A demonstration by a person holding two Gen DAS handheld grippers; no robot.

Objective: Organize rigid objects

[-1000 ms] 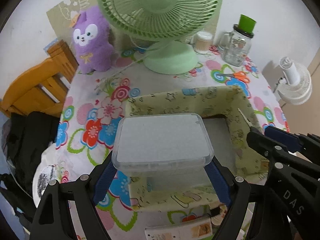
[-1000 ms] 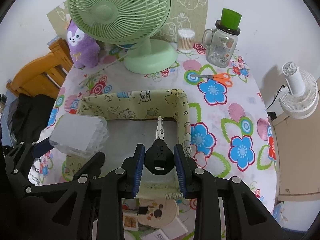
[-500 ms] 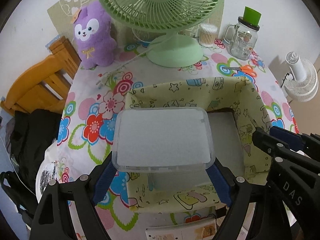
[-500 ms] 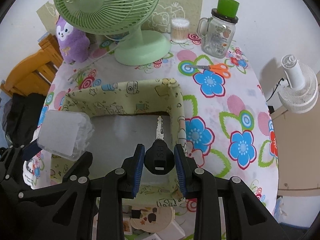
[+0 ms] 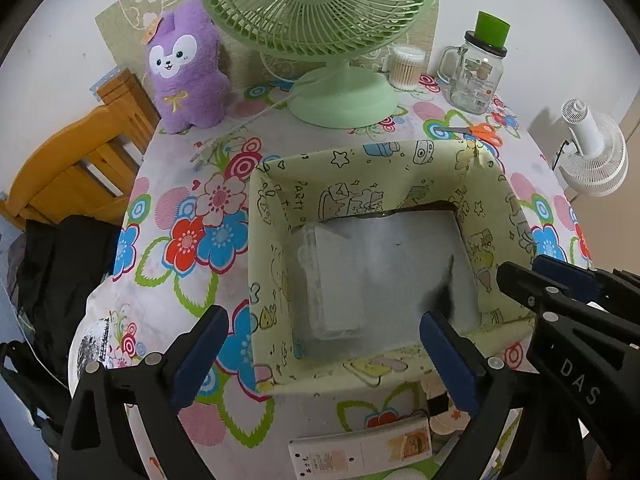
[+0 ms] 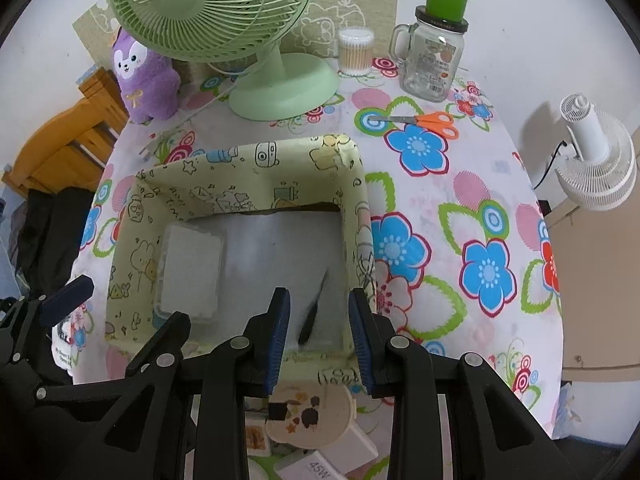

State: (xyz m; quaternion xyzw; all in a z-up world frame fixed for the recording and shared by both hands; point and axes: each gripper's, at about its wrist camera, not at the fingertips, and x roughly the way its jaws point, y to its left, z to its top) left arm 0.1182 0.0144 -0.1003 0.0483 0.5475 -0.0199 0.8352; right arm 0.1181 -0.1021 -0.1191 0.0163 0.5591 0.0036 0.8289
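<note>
Right wrist view: key point(image 6: 313, 312) and plastic box point(image 6: 191, 270) lie inside the bin point(image 6: 256, 160).
Both grippers are spread, empty; the thin, rigid key is best pinched at its head.

Clear plastic container point(image 6: 189, 270) and blurred black key point(image 6: 311, 314), inside box point(image 6: 256, 160)

And the left hand-held gripper point(image 5: 324, 356) has let go: its jaws now stand wide apart and the clear plastic container point(image 6: 188, 270) that sat clamped between them a second ago lies inside the patterned fabric box point(image 5: 272, 208), against its left wall. Same story on the right, where the right hand-held gripper point(image 6: 318, 336) has spread open and the black-headed key point(image 6: 312, 312) appears blurred inside the box by the right wall.
</note>
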